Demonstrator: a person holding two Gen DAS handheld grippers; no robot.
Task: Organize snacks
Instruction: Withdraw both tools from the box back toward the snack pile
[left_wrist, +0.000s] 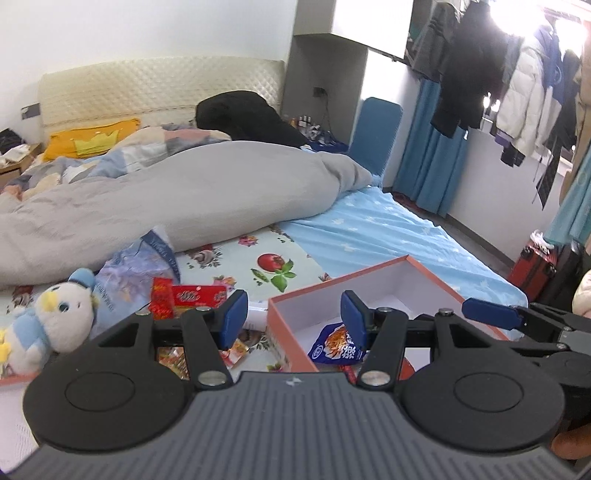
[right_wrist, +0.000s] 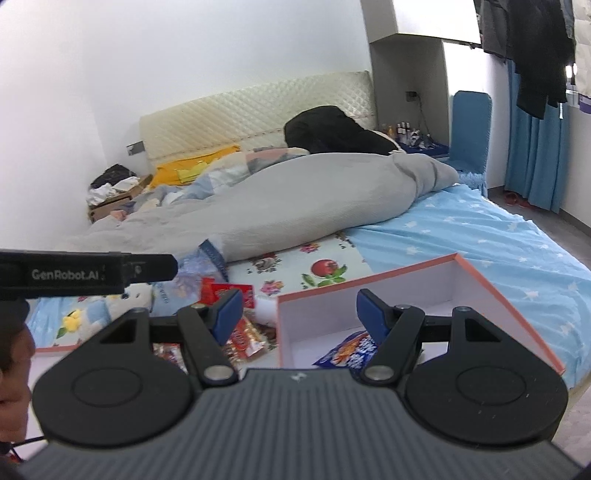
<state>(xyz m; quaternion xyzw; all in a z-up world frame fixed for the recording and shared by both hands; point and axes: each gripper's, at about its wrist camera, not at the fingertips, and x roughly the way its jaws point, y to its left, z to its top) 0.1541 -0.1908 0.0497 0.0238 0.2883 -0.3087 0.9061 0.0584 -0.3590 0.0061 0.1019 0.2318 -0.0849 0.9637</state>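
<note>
An orange-rimmed white box (left_wrist: 391, 275) (right_wrist: 436, 275) lies open on the bed. A blue snack packet (left_wrist: 332, 345) (right_wrist: 349, 352) rests inside it near the front wall. Red snack packets (left_wrist: 188, 297) (right_wrist: 225, 290) lie scattered on the flowered sheet left of the box. My left gripper (left_wrist: 293, 317) hovers open over the box's left wall, nothing between its blue pads. My right gripper (right_wrist: 299, 314) also stands open and empty above the same wall. In the left wrist view the right gripper's blue fingertip (left_wrist: 487, 313) reaches in over the box's right side.
A white and blue plush toy (left_wrist: 51, 325) lies left of the snacks beside a pale blue bag (left_wrist: 136, 269). A grey duvet (left_wrist: 177, 199) is heaped across the bed behind. A red suitcase (left_wrist: 535, 264) and hanging clothes (left_wrist: 476, 74) stand at the right.
</note>
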